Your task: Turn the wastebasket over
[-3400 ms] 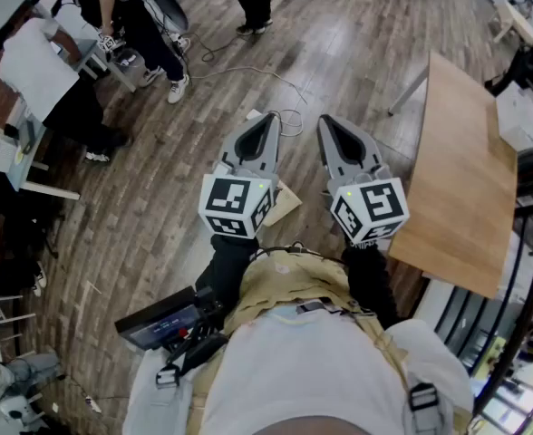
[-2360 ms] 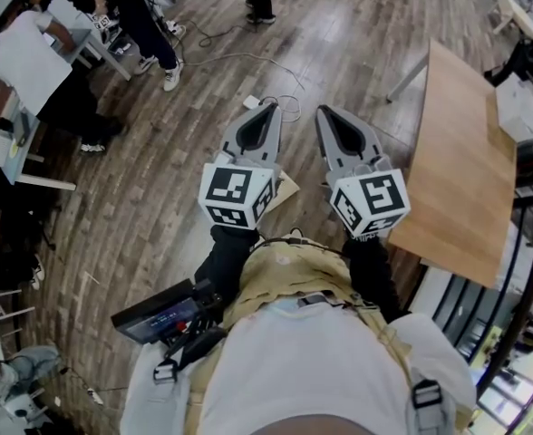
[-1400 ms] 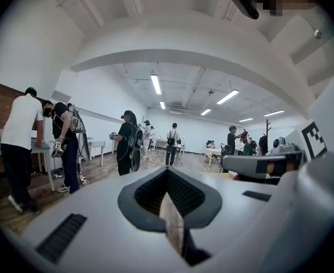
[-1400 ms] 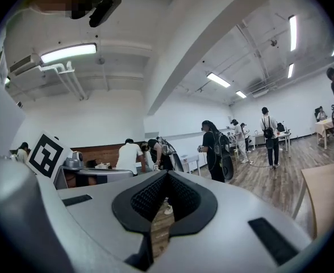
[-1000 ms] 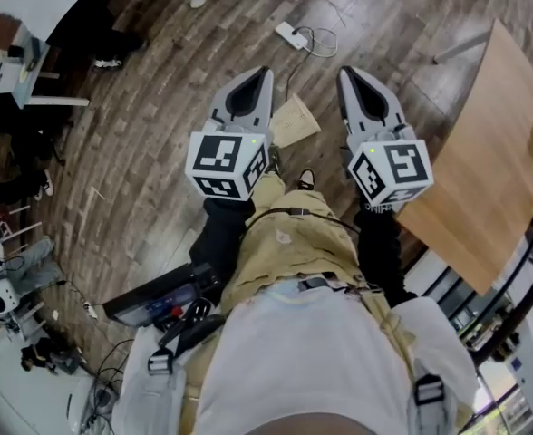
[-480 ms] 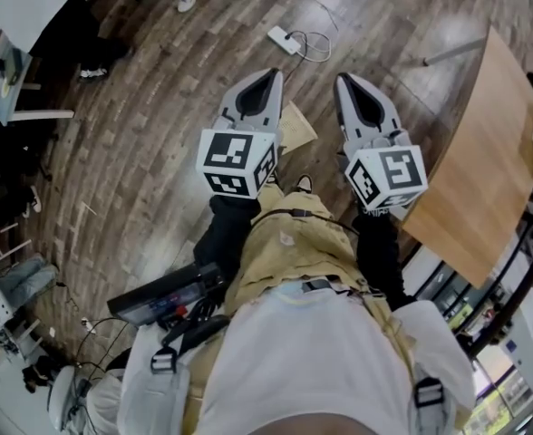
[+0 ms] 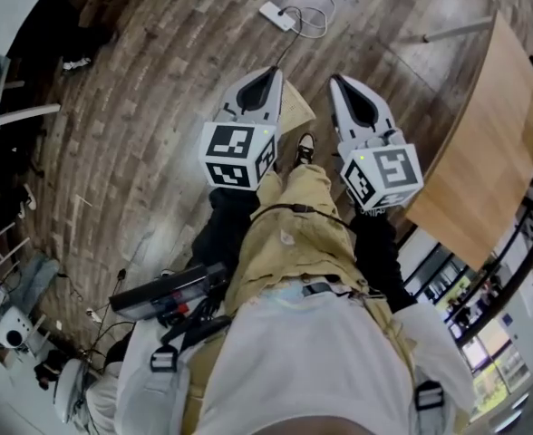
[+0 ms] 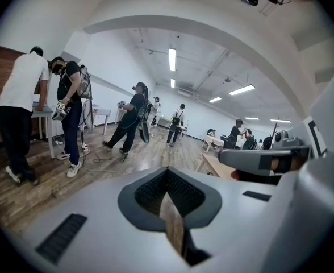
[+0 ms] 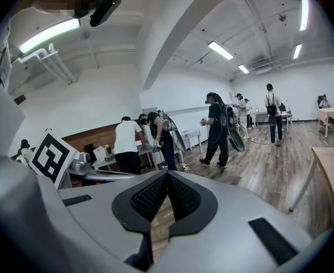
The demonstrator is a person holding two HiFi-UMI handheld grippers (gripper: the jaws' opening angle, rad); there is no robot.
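Note:
No wastebasket shows in any view. My left gripper (image 7: 268, 75) and right gripper (image 7: 339, 82) are held side by side in front of the person's body, above a wooden plank floor (image 7: 158, 125). Both are shut, with nothing between their jaws. In the left gripper view the left gripper (image 8: 168, 172) points level into a long room. The right gripper (image 9: 167, 176) points level too, and its dark ribbed pads meet at the tip.
A light wooden table (image 7: 484, 143) stands at the right. A piece of cardboard (image 7: 295, 109) lies on the floor under the grippers, and a white power strip (image 7: 276, 14) with a cable lies further ahead. Several people (image 8: 130, 121) stand in the room, some at a desk (image 9: 113, 161).
The person has walked on; the floor, the cardboard and the power strip have shifted in the head view. Both grippers keep their side-by-side pose and stay shut.

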